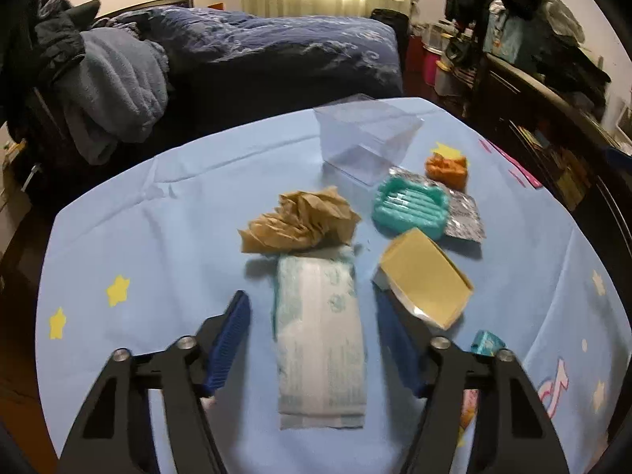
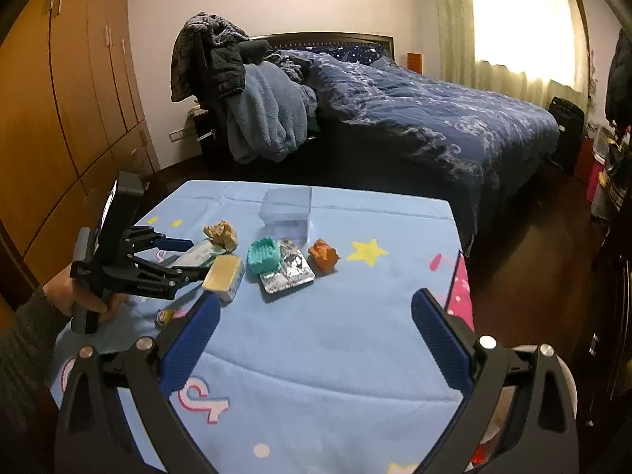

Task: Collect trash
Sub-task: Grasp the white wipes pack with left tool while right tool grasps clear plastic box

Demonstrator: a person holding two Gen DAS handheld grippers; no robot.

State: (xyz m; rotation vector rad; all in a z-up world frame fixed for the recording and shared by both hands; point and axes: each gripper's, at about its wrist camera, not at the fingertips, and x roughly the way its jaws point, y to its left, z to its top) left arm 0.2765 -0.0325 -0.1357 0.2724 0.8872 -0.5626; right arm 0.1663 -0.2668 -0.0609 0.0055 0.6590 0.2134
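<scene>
left gripper spread, straddling a white tissue pack without touching; right gripper spread wide, empty, above the blue cloth.

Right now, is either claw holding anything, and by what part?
Nothing is held. The left claw straddles the white tissue pack without its pads touching; the right claw hangs open over bare tablecloth.

yellow box crowds tissue pack

On your table the wipes pack lies nearest you, the crumpled paper just behind it. Right of these sit the box and soap dish, the clear container farthest back.
</scene>
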